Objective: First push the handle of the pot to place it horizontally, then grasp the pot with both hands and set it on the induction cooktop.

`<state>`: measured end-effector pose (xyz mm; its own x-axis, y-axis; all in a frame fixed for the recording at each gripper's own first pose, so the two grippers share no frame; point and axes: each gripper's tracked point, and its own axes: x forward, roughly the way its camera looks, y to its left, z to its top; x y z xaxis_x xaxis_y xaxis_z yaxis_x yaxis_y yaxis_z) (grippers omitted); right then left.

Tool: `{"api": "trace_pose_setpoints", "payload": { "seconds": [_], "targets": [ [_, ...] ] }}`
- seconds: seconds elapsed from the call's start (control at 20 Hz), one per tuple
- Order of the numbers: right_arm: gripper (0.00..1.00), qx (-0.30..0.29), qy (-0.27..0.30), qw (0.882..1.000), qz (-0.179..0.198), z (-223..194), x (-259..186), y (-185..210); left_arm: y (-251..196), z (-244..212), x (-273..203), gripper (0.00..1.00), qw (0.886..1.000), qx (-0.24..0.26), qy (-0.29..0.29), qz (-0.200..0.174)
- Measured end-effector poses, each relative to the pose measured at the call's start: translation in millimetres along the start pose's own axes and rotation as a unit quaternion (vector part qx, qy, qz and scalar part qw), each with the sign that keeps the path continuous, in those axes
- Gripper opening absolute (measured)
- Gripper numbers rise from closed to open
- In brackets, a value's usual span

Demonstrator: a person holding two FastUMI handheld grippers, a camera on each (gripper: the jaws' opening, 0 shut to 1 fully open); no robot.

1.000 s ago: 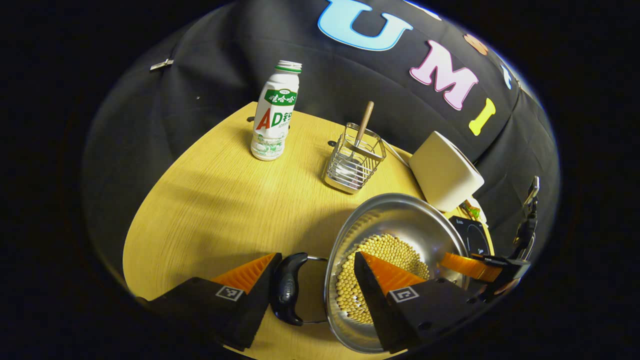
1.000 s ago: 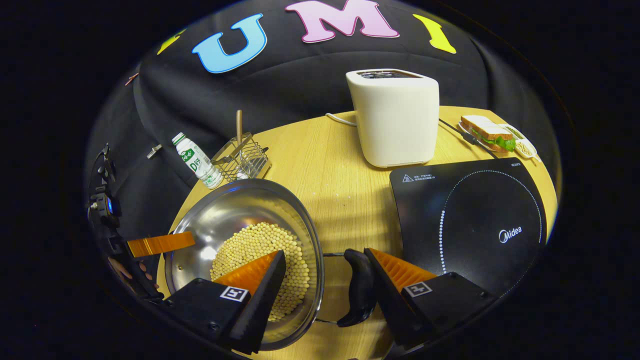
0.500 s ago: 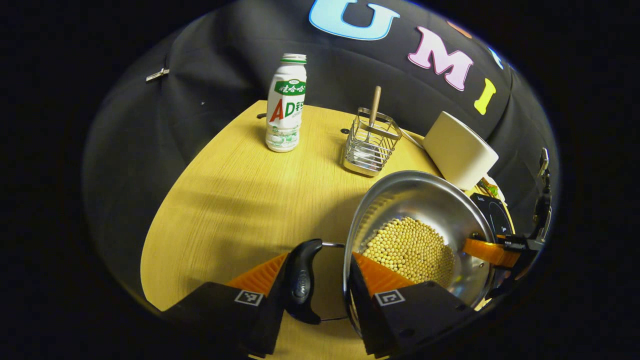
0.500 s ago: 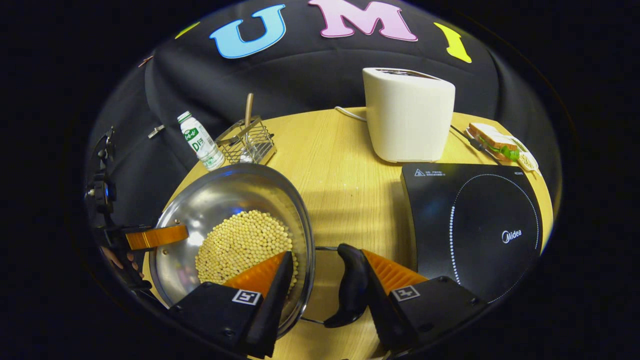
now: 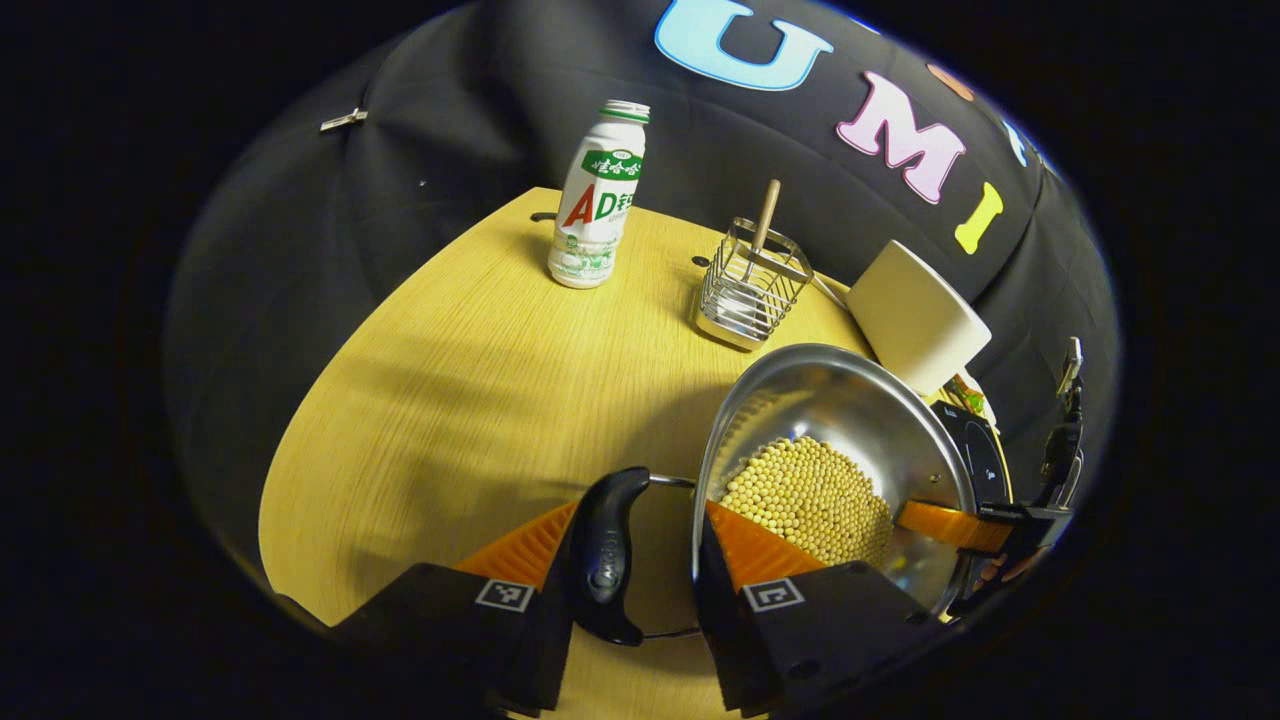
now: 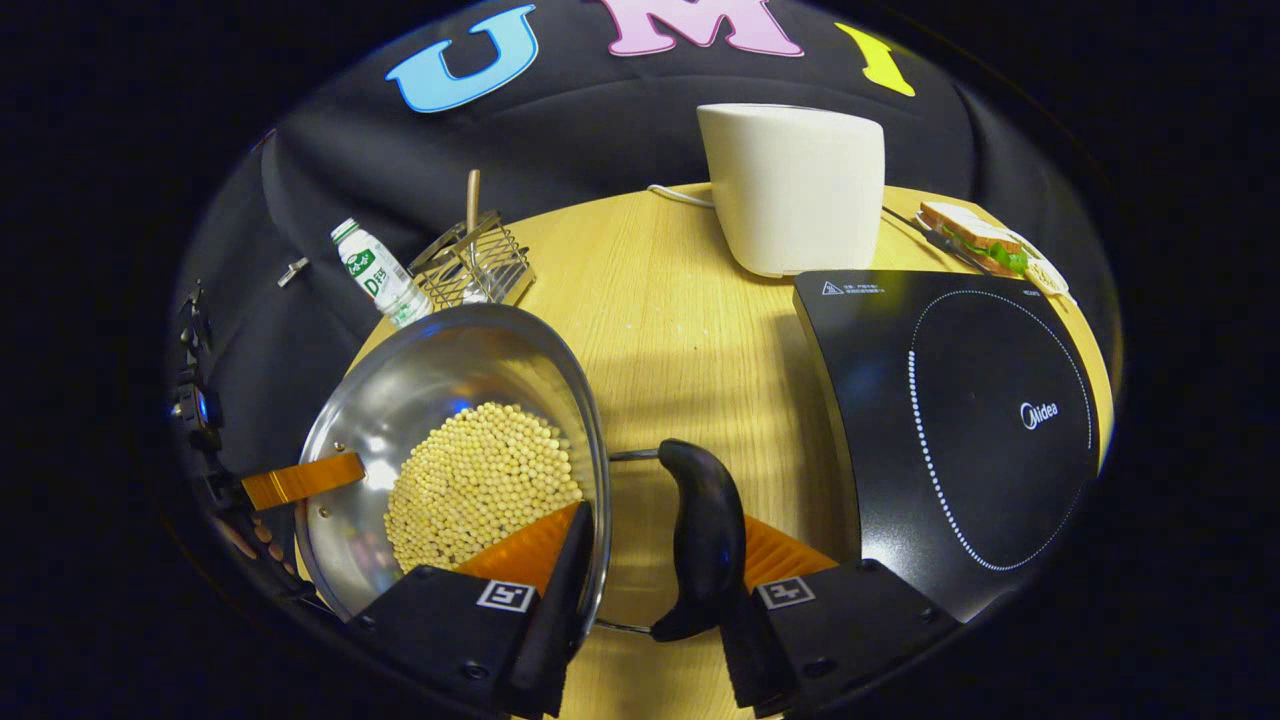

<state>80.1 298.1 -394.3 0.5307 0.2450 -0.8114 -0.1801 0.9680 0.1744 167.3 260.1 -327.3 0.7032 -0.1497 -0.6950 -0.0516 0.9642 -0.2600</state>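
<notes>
My pale wood-grain counter (image 6: pixel 680 300) sits before black cloth. The shiny round steel pot (image 6: pixel 430 390) of beans hangs left of the glossy black induction cooktop (image 6: pixel 960 420). My left tool (image 5: pixel 635 545) and right tool (image 6: pixel 650 545) each clench a black handle and the rim.

On the yellow wooden counter (image 6: pixel 680 300) ahead of the right claw (image 6: pixel 650 590) stand one steel pot of beans (image 6: pixel 450 450) with two black handles, one black induction cooktop (image 6: pixel 960 420), one cream toaster (image 6: pixel 795 185), one white bottle (image 6: pixel 378 275), one wire holder (image 6: pixel 475 268) and one sandwich (image 6: pixel 975 235).
</notes>
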Motion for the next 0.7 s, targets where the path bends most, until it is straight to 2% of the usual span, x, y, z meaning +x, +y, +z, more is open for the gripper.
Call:
{"api": "trace_pose_setpoints", "payload": {
  "seconds": [0.15, 0.25, 0.3, 0.55, 0.6, 0.65, 0.7],
  "targets": [
    [0.63, 0.028, 0.002, 1.000, 0.002, 0, 2, 1, 0, -1, -2, 0.59, 1.000, -0.001, -0.001, 0.003],
    [0.55, 0.025, 0.005, 1.000, 0.005, 1, 0, 2, 0, -2, -5, 0.58, 1.000, 0.002, -0.003, 0.006],
    [0.59, 0.019, 0.003, 1.000, 0.004, 1, -1, 2, 1, -2, -5, 0.58, 1.000, 0.001, -0.005, 0.008],
    [0.59, 0.008, -0.008, 1.000, 0.008, 8, -12, 6, -1, -7, -13, 0.56, 1.000, -0.016, -0.004, 0.010],
    [0.54, 0.005, -0.010, 1.000, 0.010, 10, -15, 7, -2, -5, -17, 0.56, 1.000, -0.018, -0.008, 0.011],
    [0.59, 0.001, -0.011, 1.000, 0.012, 13, -19, 8, -4, -4, -22, 0.56, 1.000, -0.018, -0.011, 0.012],
    [0.55, -0.001, -0.013, 1.000, 0.014, 16, -23, 8, -7, -2, -27, 0.56, 1.000, -0.017, -0.015, 0.013]
  ]
}}
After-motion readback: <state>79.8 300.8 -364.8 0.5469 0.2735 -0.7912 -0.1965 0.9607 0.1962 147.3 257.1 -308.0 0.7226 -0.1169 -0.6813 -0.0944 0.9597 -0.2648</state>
